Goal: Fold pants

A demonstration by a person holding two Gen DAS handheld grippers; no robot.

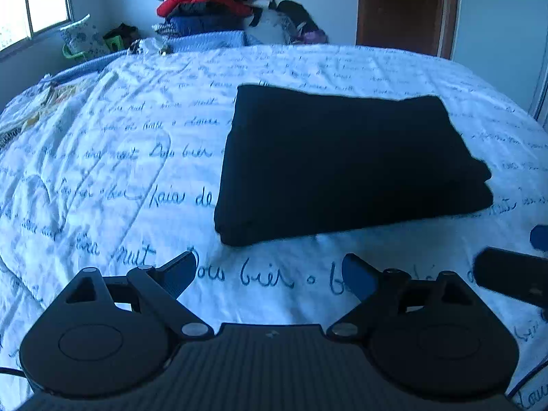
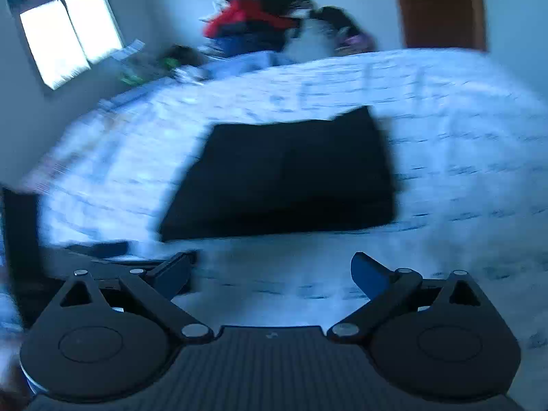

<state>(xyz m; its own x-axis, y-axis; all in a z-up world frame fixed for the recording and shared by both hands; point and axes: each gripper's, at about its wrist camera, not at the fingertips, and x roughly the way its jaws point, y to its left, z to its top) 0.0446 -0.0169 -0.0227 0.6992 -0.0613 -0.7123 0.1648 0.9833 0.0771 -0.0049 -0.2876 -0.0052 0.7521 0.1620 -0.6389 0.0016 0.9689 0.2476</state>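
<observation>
The black pants (image 1: 346, 164) lie folded into a flat rectangle on the white bedspread (image 1: 130, 157). My left gripper (image 1: 270, 270) is open and empty, held near the front of the bed, short of the pants' near edge. In the right wrist view, which is motion-blurred, the folded pants (image 2: 287, 178) lie ahead on the bedspread (image 2: 462, 171). My right gripper (image 2: 270, 274) is open and empty, also short of the near edge. Part of the right gripper (image 1: 510, 274) shows at the right edge of the left wrist view.
A pile of clothes (image 1: 212, 3) with a red garment stands beyond the bed's far side. A brown door (image 1: 404, 7) is at the back right and a window (image 1: 30, 0) at the back left. Printed fabric items (image 1: 44, 99) lie at the bed's left edge.
</observation>
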